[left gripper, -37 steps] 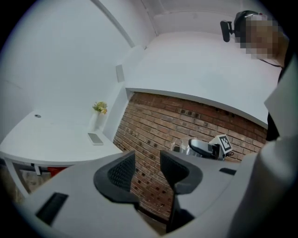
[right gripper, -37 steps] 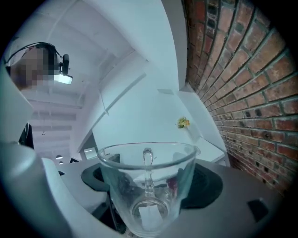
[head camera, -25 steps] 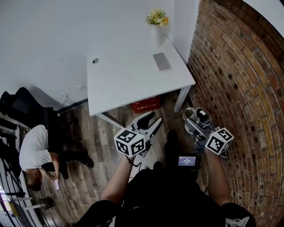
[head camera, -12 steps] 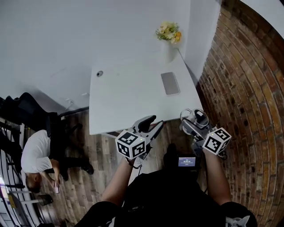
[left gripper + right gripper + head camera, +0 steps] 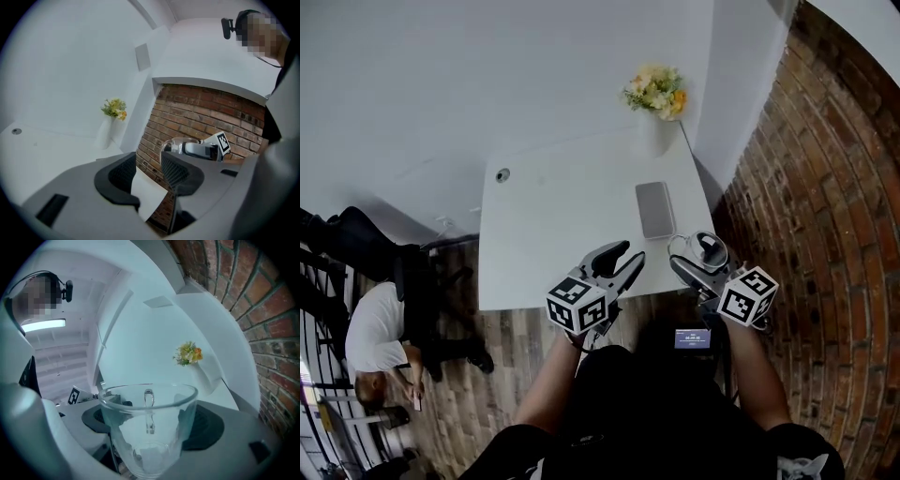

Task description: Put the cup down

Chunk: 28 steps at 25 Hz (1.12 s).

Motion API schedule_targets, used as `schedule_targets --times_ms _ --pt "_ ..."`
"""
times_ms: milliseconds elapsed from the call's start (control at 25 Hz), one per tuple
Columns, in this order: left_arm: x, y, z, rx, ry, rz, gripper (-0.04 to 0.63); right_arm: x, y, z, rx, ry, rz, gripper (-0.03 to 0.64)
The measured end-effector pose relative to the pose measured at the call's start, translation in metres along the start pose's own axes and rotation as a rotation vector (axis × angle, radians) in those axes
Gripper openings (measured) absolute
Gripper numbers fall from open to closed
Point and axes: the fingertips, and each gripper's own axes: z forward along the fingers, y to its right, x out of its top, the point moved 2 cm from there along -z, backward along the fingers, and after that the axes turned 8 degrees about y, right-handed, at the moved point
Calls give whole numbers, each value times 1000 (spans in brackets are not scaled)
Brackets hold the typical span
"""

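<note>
A clear glass cup (image 5: 148,427) with a handle stands upright between the jaws of my right gripper (image 5: 149,423), which is shut on it. In the head view this right gripper (image 5: 698,259) holds the cup (image 5: 706,250) in the air over the near right corner of the white table (image 5: 562,225). My left gripper (image 5: 628,254) hovers over the table's near edge, open, with nothing between its fingers. In the left gripper view, the left gripper (image 5: 147,168) shows a clear gap, and the cup (image 5: 171,145) appears beyond its right jaw.
A grey phone (image 5: 655,208) lies on the table just beyond the cup. A white vase of flowers (image 5: 654,92) stands at the far right corner. A small round fitting (image 5: 502,174) sits at the far left. A brick wall (image 5: 825,187) runs along the right. A seated person (image 5: 367,328) is at the left.
The table has drawn nearer: both grippers were over the floor in front of it and now reach its near edge. The cup stays gripped; the left gripper stays open.
</note>
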Motion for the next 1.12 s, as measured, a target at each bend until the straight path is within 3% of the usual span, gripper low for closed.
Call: schedule_targets --times_ms 400,640,1120 --pt "6 -33 17 4 -21 -20 158 -1 24 30 -22 -14 26 420" --pt "13 -38 22 -39 -21 -18 159 1 26 39 -53 0 23 420" --pt "9 -47 15 -39 -34 -29 158 -5 25 47 -60 -11 32 420"
